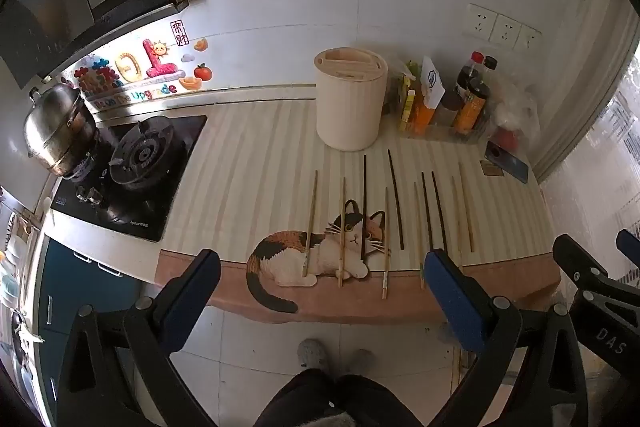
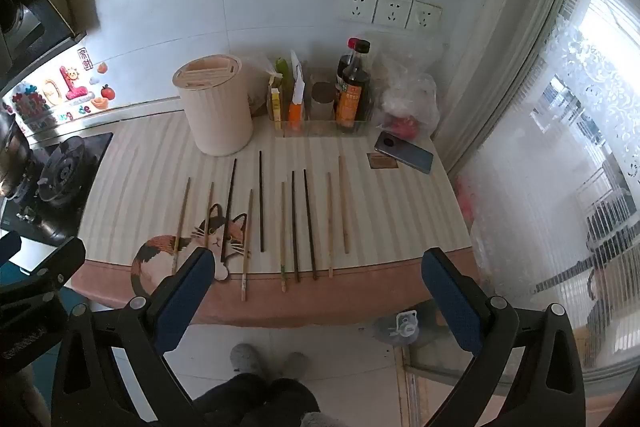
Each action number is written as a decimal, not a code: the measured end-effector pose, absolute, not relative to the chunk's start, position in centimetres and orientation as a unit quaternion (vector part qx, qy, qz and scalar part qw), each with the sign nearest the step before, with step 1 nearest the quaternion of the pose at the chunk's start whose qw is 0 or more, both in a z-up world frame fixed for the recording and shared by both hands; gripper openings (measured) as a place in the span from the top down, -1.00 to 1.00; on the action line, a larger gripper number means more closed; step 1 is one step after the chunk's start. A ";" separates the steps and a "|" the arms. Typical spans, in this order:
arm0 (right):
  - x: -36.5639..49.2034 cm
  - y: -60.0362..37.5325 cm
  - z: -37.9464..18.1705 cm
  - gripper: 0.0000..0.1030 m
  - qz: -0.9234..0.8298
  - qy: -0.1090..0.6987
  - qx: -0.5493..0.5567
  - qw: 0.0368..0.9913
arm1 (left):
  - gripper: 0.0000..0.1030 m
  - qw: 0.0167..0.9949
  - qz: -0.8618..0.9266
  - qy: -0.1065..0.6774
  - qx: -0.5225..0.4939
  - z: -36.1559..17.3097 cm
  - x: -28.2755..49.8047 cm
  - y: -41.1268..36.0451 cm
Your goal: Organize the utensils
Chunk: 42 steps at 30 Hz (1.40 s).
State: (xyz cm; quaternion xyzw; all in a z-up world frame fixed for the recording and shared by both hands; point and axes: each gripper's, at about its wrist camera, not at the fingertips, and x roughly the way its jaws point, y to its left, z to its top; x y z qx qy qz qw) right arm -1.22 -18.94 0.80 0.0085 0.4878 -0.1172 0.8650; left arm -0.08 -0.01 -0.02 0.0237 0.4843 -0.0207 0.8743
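Observation:
Several chopsticks lie side by side on a striped mat with a cat picture (image 1: 320, 251); some are light bamboo (image 1: 310, 223) (image 2: 343, 205), some dark (image 1: 395, 199) (image 2: 261, 201). A cream round utensil holder (image 1: 350, 99) (image 2: 216, 103) with slots in its lid stands upright behind them. My left gripper (image 1: 324, 275) is open and empty, held above the mat's near edge. My right gripper (image 2: 318, 273) is open and empty, also above the near edge. The right gripper's body shows at the right edge of the left wrist view (image 1: 600, 279).
A gas stove (image 1: 132, 167) with a steel pot (image 1: 60, 131) sits at the left. Sauce bottles (image 2: 352, 87), packets and a plastic bag stand against the wall. A phone (image 2: 404, 157) lies at the mat's far right. Wall sockets (image 2: 390, 9) are above; a window is at right.

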 end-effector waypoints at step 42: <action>-1.5 -18.6 2.1 -1.00 -0.124 0.485 0.002 0.866 | -1.00 0.873 -0.027 0.486 0.026 0.3 0.8 0.0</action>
